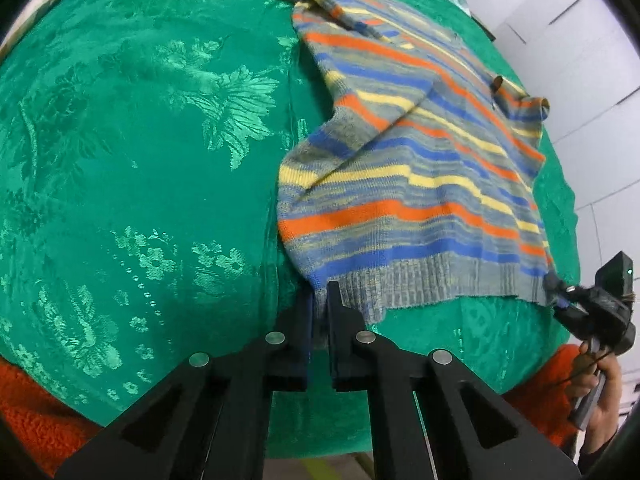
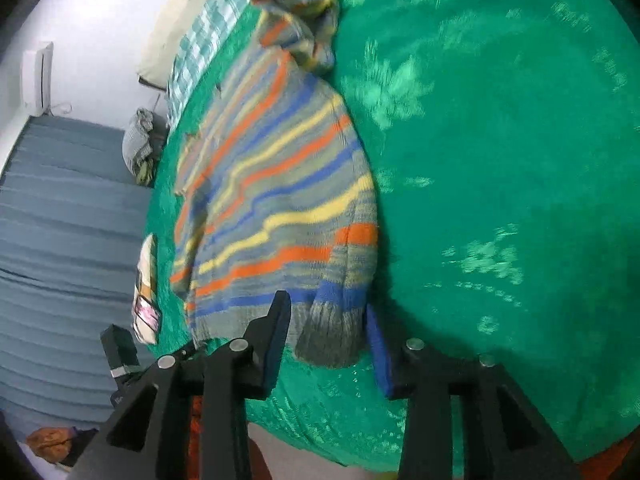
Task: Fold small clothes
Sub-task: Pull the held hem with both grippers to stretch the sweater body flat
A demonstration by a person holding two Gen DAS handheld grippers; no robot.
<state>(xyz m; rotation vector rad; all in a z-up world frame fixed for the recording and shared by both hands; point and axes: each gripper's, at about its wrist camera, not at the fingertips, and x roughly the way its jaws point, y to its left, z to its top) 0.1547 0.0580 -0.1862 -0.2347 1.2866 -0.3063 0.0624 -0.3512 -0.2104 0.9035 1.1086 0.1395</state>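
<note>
Your striped sweater [image 1: 404, 168] lies flat on the green cloth [image 1: 140, 140], hem toward you, with one sleeve bunched at the far end. Your left tool [image 1: 319, 296] is pinched shut on the hem's near corner. Your right tool [image 2: 326, 320] stands apart, its fingers [image 2: 276, 340] either side of the hem's other corner, which lies between them ungripped.

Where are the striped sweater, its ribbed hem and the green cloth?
striped sweater [image 1: 420, 168]: left wrist view, mid body.
ribbed hem [image 1: 420, 284]: left wrist view, grey band.
green cloth [image 1: 140, 160]: left wrist view, bare floral patch.
</note>
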